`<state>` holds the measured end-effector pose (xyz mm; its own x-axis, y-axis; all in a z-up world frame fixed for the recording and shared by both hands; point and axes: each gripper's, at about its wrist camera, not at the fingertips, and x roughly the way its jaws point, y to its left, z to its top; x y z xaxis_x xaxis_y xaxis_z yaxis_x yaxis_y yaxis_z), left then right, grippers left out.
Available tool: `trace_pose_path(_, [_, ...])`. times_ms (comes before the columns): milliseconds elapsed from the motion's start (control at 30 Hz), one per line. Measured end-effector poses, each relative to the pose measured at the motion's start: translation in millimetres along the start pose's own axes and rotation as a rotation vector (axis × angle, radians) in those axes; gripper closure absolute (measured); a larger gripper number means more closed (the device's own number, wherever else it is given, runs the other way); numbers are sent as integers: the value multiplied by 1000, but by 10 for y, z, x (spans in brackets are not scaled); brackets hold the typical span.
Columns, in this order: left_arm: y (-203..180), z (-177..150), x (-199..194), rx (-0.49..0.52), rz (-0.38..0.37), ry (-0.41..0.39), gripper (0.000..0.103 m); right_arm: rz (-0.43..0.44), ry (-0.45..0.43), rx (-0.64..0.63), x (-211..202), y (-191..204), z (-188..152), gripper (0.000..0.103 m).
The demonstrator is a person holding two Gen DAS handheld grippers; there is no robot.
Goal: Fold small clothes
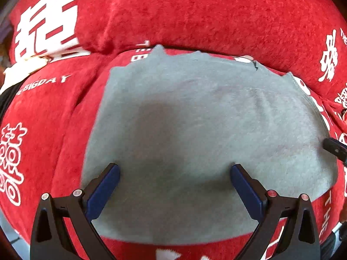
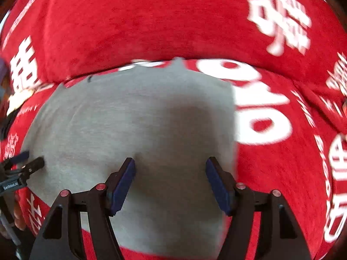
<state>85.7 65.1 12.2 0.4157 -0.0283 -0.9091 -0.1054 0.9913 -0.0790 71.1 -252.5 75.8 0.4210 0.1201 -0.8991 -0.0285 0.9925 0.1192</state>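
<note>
A small grey garment (image 1: 195,119) lies flat on a red cover printed with white characters; it also shows in the right wrist view (image 2: 130,119). My left gripper (image 1: 174,173) is open and empty, hovering over the garment's near left part. My right gripper (image 2: 170,169) is open and empty, over the garment's near right part. The tip of the right gripper shows at the right edge of the left wrist view (image 1: 335,148). The left gripper shows at the left edge of the right wrist view (image 2: 26,162).
The red cover (image 1: 54,108) spreads under the garment on all sides. A red cushion (image 1: 206,15) with white print rises just behind the garment's far edge; it also shows in the right wrist view (image 2: 151,21). A pale object (image 1: 23,69) lies at the far left.
</note>
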Motion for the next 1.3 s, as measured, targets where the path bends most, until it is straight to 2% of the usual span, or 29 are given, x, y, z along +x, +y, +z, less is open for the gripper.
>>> trace_pose_path(33, [16, -28, -49, -8, 6, -3, 1, 16, 3, 9, -41, -6, -32, 32])
trace_pose_path(133, [51, -107, -203, -41, -21, -19, 1, -19, -12, 12, -269, 18, -122, 31])
trace_pose_path(233, [33, -207, -302, -60, -46, -34, 1, 9, -56, -17, -467, 224, -289, 31])
trace_pose_path(300, [7, -273, -279, -53, -44, -22, 1, 4, -56, -88, -431, 474, -402, 31])
trace_pose_path(367, [19, -335, -211, -49, -16, -7, 1, -41, -42, -173, -307, 694, -501, 31])
trace_pose_path(433, [91, -411, -105, -52, 12, 22, 1, -67, -26, -211, -174, 751, -573, 31])
trace_pose_path(500, [124, -494, -143, -19, 5, -21, 1, -94, 8, -183, -50, 633, -658, 31])
trace_pose_path(600, [124, -578, -187, 14, 6, -18, 1, 15, -31, -29, -128, 182, -735, 30])
trace_pose_path(700, [161, -603, -228, -4, -7, 3, 1, 79, -16, 19, -238, -48, -768, 30])
trace_pose_path(833, [233, -607, -352, -63, -17, -3, 1, 13, -6, 23, -441, -104, -788, 30])
trace_pose_path(933, [253, -492, -419, -92, -35, -26, 1, -3, -43, 41, -594, -115, -719, 29])
trace_pose_path(1000, [214, -356, -427, -96, -32, -37, 1, -55, -60, 36, -603, -76, -614, 23])
trace_pose_path(1067, [149, -200, -414, -100, -22, -50, 1, -118, -78, 23, -589, 45, -452, 23])
trace_pose_path(1200, [-25, 122, -253, -86, -9, -51, 1, -221, -37, -8, -351, 358, -127, 23])
trace_pose_path(1300, [-87, 258, -2, -85, -1, -2, 1, -214, -1, -72, -99, 545, -4, 23])
